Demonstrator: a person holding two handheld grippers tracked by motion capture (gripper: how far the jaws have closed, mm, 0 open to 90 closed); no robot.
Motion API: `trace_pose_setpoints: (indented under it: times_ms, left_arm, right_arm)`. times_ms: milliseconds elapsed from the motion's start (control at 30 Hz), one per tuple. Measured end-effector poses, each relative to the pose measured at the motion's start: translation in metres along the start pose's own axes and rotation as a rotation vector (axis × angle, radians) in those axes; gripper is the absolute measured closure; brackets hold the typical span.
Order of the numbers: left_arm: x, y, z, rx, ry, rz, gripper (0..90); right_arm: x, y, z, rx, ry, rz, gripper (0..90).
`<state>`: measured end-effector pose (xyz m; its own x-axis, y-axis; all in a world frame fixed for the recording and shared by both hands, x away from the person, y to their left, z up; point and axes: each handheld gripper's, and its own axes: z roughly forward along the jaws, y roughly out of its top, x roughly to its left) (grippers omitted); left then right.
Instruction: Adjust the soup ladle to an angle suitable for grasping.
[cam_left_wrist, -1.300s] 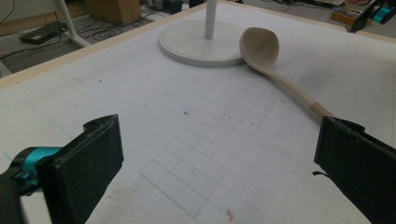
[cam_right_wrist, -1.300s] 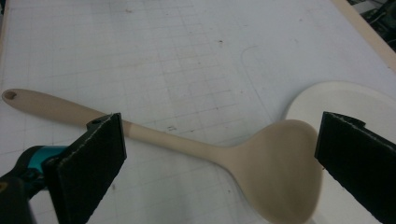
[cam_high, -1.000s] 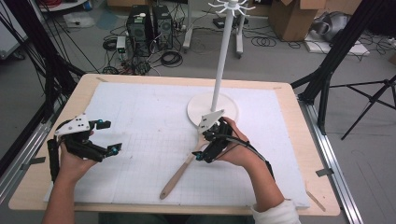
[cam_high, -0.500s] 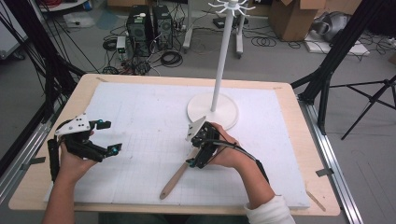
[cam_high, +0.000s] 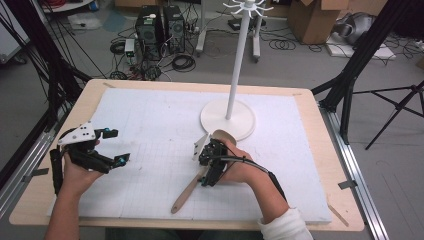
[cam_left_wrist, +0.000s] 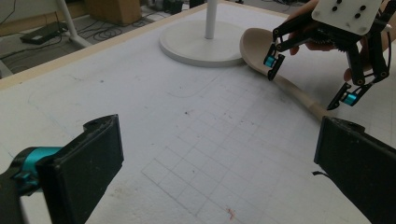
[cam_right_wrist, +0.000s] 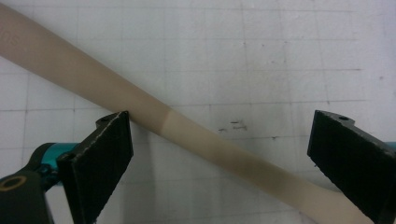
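Right gripper view: your right gripper (cam_right_wrist: 219, 163) is spread wide, nothing clamped yet, jaws straddling the handle of the wooden spoon (cam_right_wrist: 140, 109), which runs diagonally from upper left to lower right of the frame; the left jaw looks to sit right at the handle's edge, the right jaw well apart from it. In the high view the right gripper (cam_high: 209, 162) sits centre frame over the spoon (cam_high: 187, 192), handle trailing to the lower left, bowl up against the round base of the white stand (cam_high: 227, 120). Looks like the reach is done and the grasp is what's in hand. Next move, as I read it: centre the handle between the jaws, drop until the pads flank it, then close; the handle is thin and lies flat, so go low or you'll pinch air. Your left gripper (cam_high: 112, 146) hangs released at the left of the frame, well apart from the spoon, idle. Surface is a white gridded mat (cam_high: 150, 115) on a light wood table (cam_high: 320, 130), with a few scuffs. Room beyond: grey floor, computer towers (cam_high: 160, 25) and cable tangles at upper left, cardboard boxes (cam_high: 312, 17) upper right, black frame legs either side.
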<state>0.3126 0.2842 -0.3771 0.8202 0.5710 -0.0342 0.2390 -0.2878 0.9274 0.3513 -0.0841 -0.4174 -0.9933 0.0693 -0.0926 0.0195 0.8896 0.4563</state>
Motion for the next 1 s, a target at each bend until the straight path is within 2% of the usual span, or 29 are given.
trace_pose_setpoints:
  times_ms: [200, 367, 400, 567, 733, 800, 833, 1000]
  left_arm:
    - [-0.0004, -0.0001, 0.0010, 0.001, 0.000, -0.003, 1.6]
    - [-0.0005, -0.0001, 0.0013, 0.003, 0.000, 0.000, 1.7]
    - [-0.0005, 0.0000, 0.0013, 0.004, -0.001, 0.002, 1.7]
    - [-0.0004, -0.0001, 0.0011, 0.003, -0.001, 0.001, 1.7]
    - [-0.0005, 0.0001, 0.0011, 0.004, 0.000, 0.003, 1.7]
    - [-0.0006, 0.0002, 0.0010, 0.004, -0.001, 0.004, 1.7]
    - [-0.0006, 0.0002, 0.0010, 0.004, -0.001, 0.003, 1.6]
    - [-0.0007, 0.0001, 0.0009, 0.003, -0.001, 0.003, 1.7]
  right_arm:
    - [0.0009, 0.0003, -0.0024, 0.003, 0.030, -0.010, 14.2]
    - [0.0005, -0.0007, -0.0008, 0.019, 0.047, -0.022, 16.3]
    - [0.0010, -0.0019, 0.0023, 0.050, 0.044, -0.034, 17.0]
    - [0.0018, -0.0013, 0.0014, 0.052, 0.051, -0.020, 21.6]
    - [0.0024, 0.0014, 0.0003, 0.057, 0.046, -0.049, 25.9]
    - [0.0047, 0.0022, -0.0008, 0.071, 0.046, -0.033, 28.6]
    - [0.0036, 0.0027, -0.0003, 0.060, 0.050, -0.054, 30.8]
    - [0.0049, 0.0052, -0.0023, 0.067, 0.046, -0.066, 43.3]
